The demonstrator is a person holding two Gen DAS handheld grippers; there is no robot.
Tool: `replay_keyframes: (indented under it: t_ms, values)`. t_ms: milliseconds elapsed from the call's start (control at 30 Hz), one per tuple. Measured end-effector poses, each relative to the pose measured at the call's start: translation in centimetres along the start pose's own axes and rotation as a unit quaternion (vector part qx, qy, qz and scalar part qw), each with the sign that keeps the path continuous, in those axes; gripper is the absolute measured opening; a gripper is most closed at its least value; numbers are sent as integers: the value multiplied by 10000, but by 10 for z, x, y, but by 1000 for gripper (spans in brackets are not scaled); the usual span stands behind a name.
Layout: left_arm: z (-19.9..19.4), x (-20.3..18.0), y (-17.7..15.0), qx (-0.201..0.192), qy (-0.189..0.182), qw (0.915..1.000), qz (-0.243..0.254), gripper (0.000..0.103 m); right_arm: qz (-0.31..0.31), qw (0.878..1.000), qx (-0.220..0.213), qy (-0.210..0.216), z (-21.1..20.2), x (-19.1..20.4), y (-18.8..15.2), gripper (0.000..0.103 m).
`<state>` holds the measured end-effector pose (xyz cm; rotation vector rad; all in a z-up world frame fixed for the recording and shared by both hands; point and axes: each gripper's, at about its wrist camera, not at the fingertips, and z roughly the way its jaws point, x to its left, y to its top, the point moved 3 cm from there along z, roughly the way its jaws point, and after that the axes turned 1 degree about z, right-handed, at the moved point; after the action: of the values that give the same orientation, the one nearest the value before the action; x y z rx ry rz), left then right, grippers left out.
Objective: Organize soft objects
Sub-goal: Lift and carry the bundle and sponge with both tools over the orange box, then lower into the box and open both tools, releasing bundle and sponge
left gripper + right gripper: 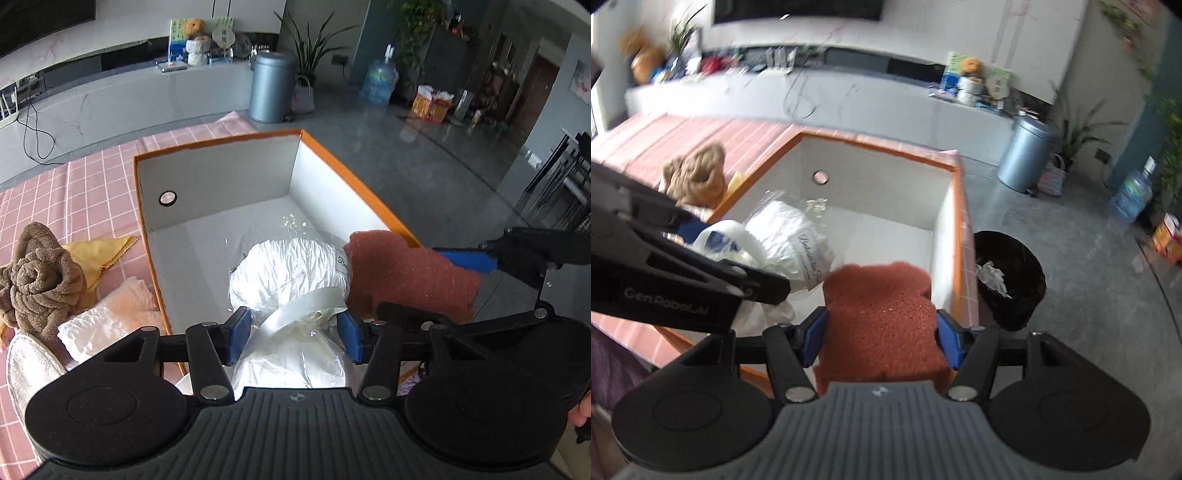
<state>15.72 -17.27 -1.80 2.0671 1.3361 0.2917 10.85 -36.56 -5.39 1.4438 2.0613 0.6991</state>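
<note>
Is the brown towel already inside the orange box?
No, the brown towel lies on the pink checked cloth outside the orange box.

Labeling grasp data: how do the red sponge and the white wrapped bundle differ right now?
The red sponge is bare, porous and flat; the white bundle is crinkled, rounded and wrapped in clear plastic. The right gripper holds the sponge, the left gripper the bundle. Both are at the orange box.

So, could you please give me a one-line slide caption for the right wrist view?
Right gripper carries a red sponge over the orange-rimmed box while the left gripper lowers a wrapped white bundle.
</note>
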Motion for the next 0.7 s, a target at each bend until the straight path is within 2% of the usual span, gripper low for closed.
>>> replay_keyframes:
  t_ms: [133, 400, 533, 700]
  values:
    - [5, 2, 4, 255, 156, 9996, -13, 59, -191, 9992, 273, 205, 17, -2, 9, 61]
    - [20, 2, 7, 695, 370, 9968, 124, 65, -535, 9952, 733, 356, 34, 15, 2, 63]
    - [23, 6, 4, 766, 382, 9963, 93, 73, -598, 9943, 807, 362, 37, 15, 2, 65]
    - [20, 8, 5, 732, 211, 9971, 15, 85, -574, 9940, 854, 367, 40, 13, 2, 69]
